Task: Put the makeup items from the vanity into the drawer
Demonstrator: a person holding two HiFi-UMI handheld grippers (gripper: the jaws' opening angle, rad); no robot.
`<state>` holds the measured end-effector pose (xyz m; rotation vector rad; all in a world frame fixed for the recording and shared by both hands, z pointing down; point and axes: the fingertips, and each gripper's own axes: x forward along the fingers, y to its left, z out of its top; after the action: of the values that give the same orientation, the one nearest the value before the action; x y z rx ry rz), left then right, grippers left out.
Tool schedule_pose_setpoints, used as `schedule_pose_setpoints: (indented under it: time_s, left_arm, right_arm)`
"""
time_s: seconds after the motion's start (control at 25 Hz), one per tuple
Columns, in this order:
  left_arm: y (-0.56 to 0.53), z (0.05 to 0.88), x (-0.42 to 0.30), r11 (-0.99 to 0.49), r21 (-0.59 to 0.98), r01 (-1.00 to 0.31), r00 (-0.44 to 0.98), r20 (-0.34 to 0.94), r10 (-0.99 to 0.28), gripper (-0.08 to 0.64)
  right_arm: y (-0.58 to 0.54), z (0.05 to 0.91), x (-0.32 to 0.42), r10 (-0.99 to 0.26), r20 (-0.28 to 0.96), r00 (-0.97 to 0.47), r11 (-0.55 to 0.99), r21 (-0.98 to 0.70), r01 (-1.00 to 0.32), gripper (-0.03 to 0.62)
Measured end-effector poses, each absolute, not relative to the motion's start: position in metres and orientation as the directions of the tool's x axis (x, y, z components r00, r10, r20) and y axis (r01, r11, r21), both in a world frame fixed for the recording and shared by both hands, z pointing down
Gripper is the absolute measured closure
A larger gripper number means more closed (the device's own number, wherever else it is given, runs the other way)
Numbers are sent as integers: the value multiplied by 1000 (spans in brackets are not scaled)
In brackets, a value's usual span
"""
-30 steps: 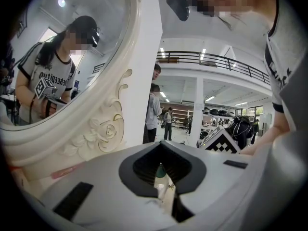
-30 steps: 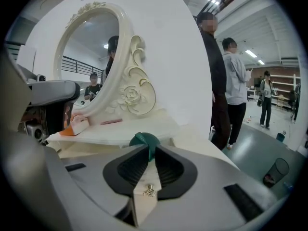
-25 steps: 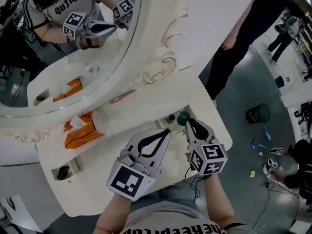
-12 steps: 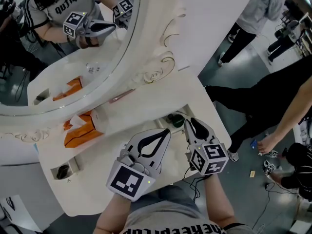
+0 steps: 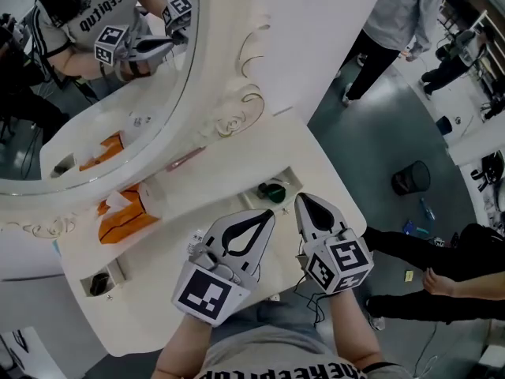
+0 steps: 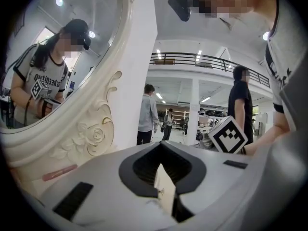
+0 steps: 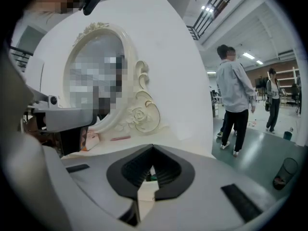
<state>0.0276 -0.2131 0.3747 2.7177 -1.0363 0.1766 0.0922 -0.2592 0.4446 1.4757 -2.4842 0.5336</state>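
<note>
jaws of the left gripper (image 5: 267, 214) are being pressed tip to tip, with nothing being gripped between them. those of the right gripper (image 5: 303, 199) are likewise being clamped together on nothing. both grippers are being held side by side above the front part of the vanity top (image 5: 237, 152), the right one just beside the open drawer (image 5: 290, 177) at the vanity's right front. a dark green makeup item (image 5: 274, 190) is being shown lying inside that drawer, just ahead of the right gripper's tips and apart from them. a slim pink stick (image 5: 186, 159) is being left lying on the vanity top at the foot of the carved mirror frame (image 5: 237, 117), well apart from both grippers. an orange tissue box (image 5: 125, 219) is being seen further left, near the mirror. other people are being seen standing on the grey floor beyond the vanity.
</note>
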Motion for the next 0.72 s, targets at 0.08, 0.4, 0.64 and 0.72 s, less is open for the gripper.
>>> schedule_pose_setpoints:
  time_s: [0.08,0.4,0.64,0.72]
  left_arm:
    - [-211,373,33,-732,168,-661,750,190,-633,549]
    - [-201,365,57,-764,157,-625,779,181,-600,549]
    - [-192,357,72,-782,141,-607,793,170,-585,549]
    - [-190,354,76,-787,135,-603,796,168,-581,549]
  right_arm:
    - [-254,433,94,-812,321,-488,444,-204,-873,588]
    - [-233,386,100,-830,226,-510,475,-194,-858,584]
    - [-214,362,109,-836,169,-523,493,-187,-849,584]
    - [-209,355,111,-835,153,-528,500,-186,-846,584]
